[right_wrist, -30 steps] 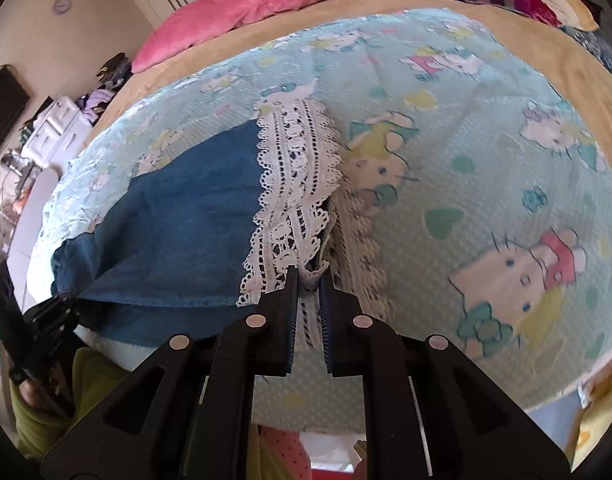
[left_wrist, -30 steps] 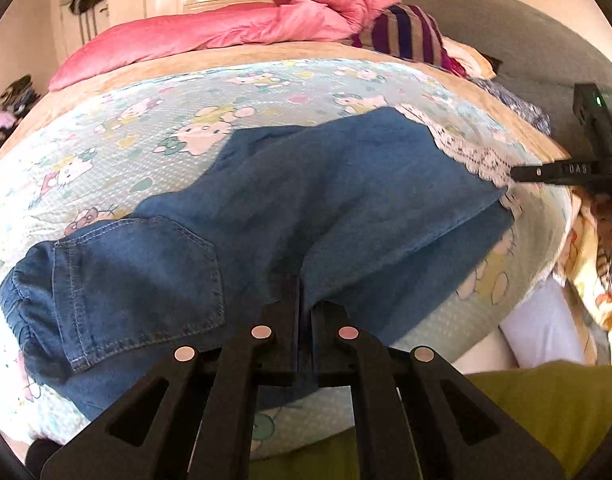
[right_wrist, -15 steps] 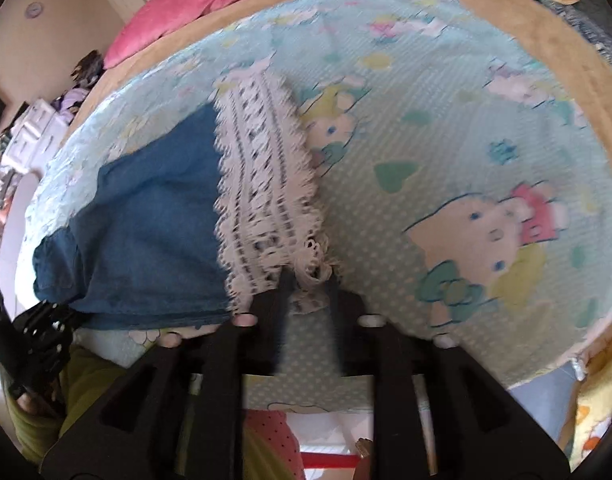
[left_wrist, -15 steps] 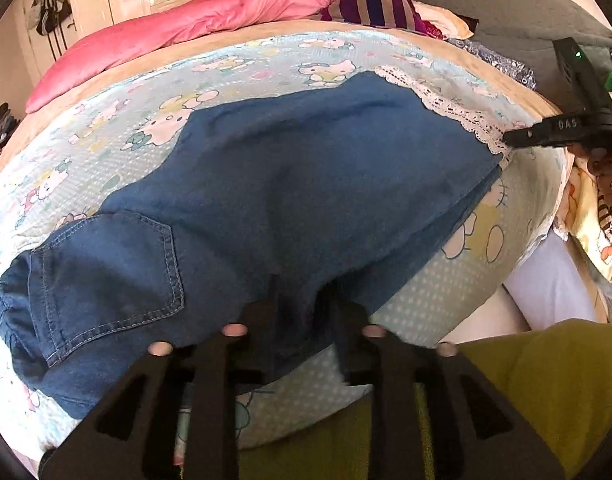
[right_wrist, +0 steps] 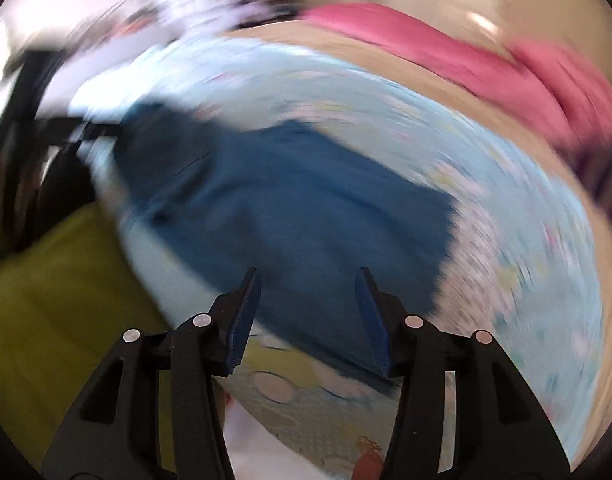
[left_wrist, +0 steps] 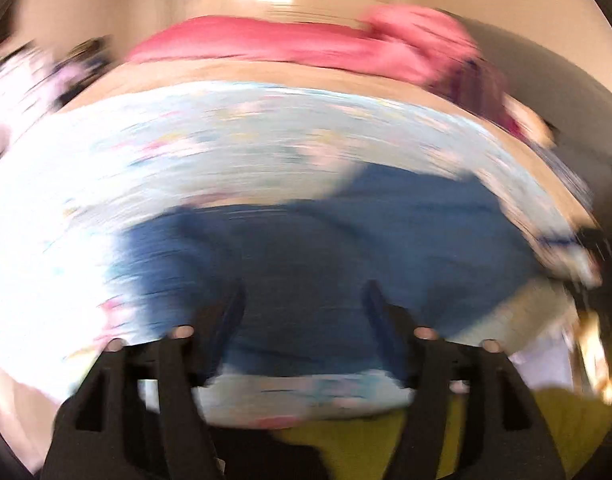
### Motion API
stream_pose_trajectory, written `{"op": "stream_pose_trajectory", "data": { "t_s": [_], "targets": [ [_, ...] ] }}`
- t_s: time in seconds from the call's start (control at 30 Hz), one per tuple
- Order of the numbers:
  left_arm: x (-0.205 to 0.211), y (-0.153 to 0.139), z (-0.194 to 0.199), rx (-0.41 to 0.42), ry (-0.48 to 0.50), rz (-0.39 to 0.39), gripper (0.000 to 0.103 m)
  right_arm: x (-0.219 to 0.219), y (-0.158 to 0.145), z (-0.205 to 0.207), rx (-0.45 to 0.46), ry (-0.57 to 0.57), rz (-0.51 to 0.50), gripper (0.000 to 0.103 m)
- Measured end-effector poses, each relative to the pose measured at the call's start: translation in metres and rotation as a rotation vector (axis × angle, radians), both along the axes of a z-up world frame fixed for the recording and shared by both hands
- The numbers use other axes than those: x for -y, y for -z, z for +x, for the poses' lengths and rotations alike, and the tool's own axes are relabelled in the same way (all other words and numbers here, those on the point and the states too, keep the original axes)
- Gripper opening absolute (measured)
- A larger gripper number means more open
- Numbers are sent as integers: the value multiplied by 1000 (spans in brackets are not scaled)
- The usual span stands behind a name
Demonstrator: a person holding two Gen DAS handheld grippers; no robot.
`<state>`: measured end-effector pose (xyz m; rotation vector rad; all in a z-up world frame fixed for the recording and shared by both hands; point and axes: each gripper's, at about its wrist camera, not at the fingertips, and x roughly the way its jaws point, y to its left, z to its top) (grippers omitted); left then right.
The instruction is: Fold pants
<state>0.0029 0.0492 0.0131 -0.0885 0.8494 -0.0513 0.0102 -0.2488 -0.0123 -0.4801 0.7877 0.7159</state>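
Blue denim pants lie flat on the bed's pale blue cartoon-print sheet; both views are heavily motion-blurred. My left gripper is open and empty, its fingers spread just above the near edge of the pants. In the right wrist view the pants lie spread in front of my right gripper, which is open and empty above their near edge. The lace hem is not discernible in the blur.
A pink duvet lies along the far side of the bed, also in the right wrist view. A yellow-green garment on the person is at the near bed edge. The other gripper shows as a dark blur.
Both grippers have opened and let go of the pants. Both are swinging fast, blurring the views; the pants now lie flat on the sheet.
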Motion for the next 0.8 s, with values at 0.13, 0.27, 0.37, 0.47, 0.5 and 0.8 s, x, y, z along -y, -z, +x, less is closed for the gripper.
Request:
{"op": "stream_pose_trajectory", "data": {
  "t_s": [0.13,0.27,0.37,0.47,0.5,0.8],
  "targets": [
    [-47,8,3,-9,-246,-12,94,-21,15,0,-10,-64,-80,42],
    [-53,27,18,-64,-276,-10,93,-30,30,10,-6,-66,-148,27],
    [-54,38,26,-60,-232,-104,42,-26,38,14,-40,-66,-149,5],
    [-63,36,23,-18,-248,-140,42,-22,32,7,-55,-102,-129,3],
    [-65,33,21,-7,-257,-132,42,-21,31,6,-63,-113,-124,3],
    [-84,36,13,-16,-311,-141,43,-23,41,1,-144,-148,-98,3]
  ]
}}
